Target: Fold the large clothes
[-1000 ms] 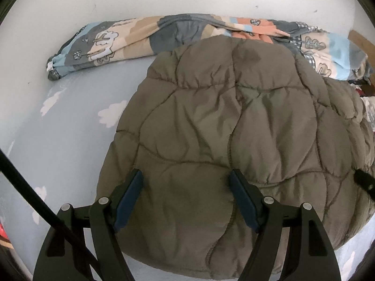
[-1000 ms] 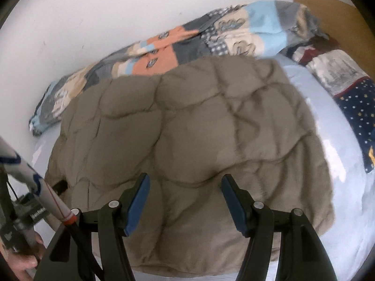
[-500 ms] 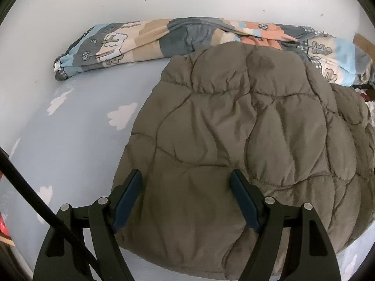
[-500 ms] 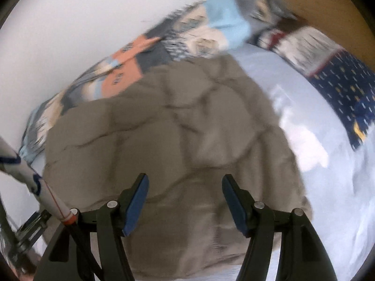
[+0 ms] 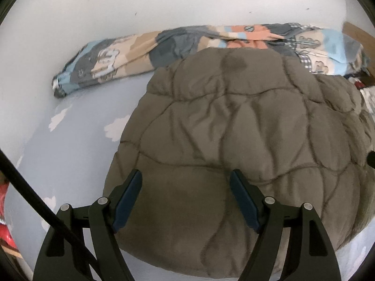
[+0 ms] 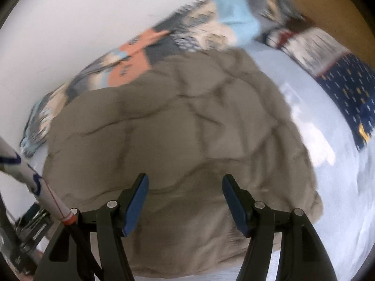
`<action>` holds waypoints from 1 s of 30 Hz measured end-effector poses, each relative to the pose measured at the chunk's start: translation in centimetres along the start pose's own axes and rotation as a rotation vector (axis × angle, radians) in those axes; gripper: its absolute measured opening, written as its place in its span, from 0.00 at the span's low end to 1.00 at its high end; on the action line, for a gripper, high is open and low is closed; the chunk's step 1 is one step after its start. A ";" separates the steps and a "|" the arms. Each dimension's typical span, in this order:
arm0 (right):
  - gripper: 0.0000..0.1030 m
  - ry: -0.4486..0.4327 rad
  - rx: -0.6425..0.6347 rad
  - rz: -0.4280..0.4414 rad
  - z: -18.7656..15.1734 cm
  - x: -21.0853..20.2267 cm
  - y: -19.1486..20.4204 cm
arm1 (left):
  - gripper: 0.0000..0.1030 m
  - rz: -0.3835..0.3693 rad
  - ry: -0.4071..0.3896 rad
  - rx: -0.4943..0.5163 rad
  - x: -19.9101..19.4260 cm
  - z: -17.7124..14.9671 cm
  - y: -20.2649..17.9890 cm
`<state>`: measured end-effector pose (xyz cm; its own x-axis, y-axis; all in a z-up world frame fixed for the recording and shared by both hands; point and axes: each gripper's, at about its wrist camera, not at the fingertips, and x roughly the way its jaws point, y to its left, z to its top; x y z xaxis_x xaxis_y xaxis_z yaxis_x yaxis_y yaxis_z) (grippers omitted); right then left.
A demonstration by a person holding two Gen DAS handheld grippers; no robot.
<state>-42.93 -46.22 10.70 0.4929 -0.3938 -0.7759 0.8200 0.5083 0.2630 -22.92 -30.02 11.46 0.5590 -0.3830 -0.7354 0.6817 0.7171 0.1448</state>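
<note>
An olive-brown quilted puffer garment (image 5: 236, 135) lies folded into a rounded bundle on a pale blue bed sheet (image 5: 77, 145). In the left wrist view my left gripper (image 5: 186, 178) hovers over the bundle's near left part, jaws wide apart, nothing pinched between the blue pads (image 5: 127, 199). The right wrist view, blurred by motion, shows the same garment (image 6: 178, 126) under my right gripper (image 6: 185, 182), which also stands open above the near edge with only fabric seen beyond its pads (image 6: 234, 203).
A rolled patterned quilt (image 5: 150, 49) lies along the white wall behind the garment. Folded clothes, one dark blue with dots (image 6: 346, 93), sit at the right by a brown board (image 6: 328, 7). A sleeve and cable (image 6: 35, 180) cross the right view's lower left.
Both views have swung slightly left and back to the right and lifted a little over the garment. The jaws stay equally wide; the garment has not moved.
</note>
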 end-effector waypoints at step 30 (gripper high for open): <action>0.73 0.082 -0.154 -0.012 -2.4 2.8 3.9 | 0.74 0.067 -0.092 0.169 0.1 -1.5 -3.6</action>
<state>-39.07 -43.56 8.18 0.4529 -0.3395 -0.8244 0.7680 0.6182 0.1673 -26.03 -31.79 9.87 0.6416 -0.3949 -0.6576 0.7065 0.6380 0.3062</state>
